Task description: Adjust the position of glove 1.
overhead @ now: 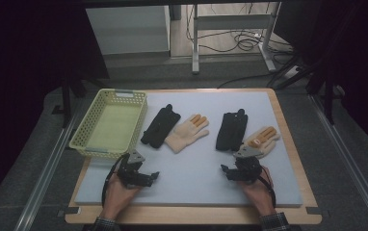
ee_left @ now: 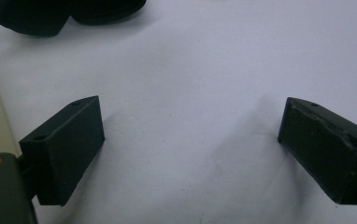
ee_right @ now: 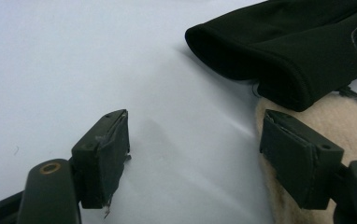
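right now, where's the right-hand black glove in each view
high view: the right black glove lies right of centre, beside a beige glove.
right gripper view: its cuff sits top right, above the beige glove.
left gripper view: the black cuff at top left is the other black glove.
shared landmark: the pale mat.

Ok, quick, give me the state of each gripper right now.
Left gripper: open, nothing between its jaws, over bare mat.
Right gripper: open, holding nothing, beside the beige glove and black glove.
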`<act>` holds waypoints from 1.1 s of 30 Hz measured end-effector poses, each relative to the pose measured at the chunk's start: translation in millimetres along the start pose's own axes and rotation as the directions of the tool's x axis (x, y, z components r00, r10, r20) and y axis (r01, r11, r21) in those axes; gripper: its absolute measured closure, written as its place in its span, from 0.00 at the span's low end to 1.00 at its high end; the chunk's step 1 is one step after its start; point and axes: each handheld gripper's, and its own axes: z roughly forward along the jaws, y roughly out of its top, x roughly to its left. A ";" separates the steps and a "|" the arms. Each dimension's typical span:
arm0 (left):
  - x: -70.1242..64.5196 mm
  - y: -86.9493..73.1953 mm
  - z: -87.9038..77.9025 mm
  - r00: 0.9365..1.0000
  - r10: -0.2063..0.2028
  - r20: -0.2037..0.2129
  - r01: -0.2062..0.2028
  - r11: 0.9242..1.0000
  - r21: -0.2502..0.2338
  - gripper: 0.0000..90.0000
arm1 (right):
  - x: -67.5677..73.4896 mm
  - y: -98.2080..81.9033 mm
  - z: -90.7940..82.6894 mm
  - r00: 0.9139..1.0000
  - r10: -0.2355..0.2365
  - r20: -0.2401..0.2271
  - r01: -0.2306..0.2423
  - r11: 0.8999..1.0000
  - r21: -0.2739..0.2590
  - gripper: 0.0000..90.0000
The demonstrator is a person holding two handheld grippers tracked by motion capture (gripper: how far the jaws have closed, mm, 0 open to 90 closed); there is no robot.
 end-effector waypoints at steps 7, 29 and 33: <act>-5.3 -1.4 -1.5 1.000 -0.011 -0.023 0.010 1.000 -0.004 0.09 | -0.1 -0.3 0.1 1.000 0.001 -0.003 -0.001 1.000 -0.001 0.27; -4.9 -1.8 -1.5 1.000 -0.013 -0.019 0.013 1.000 -0.007 0.10 | -1.3 0.3 0.3 1.000 0.009 -0.025 -0.009 1.000 0.006 0.27; -4.7 -1.8 -1.4 1.000 -0.015 -0.017 0.015 1.000 -0.007 0.10 | -1.9 0.8 0.3 0.999 0.015 -0.032 -0.015 1.000 0.008 0.27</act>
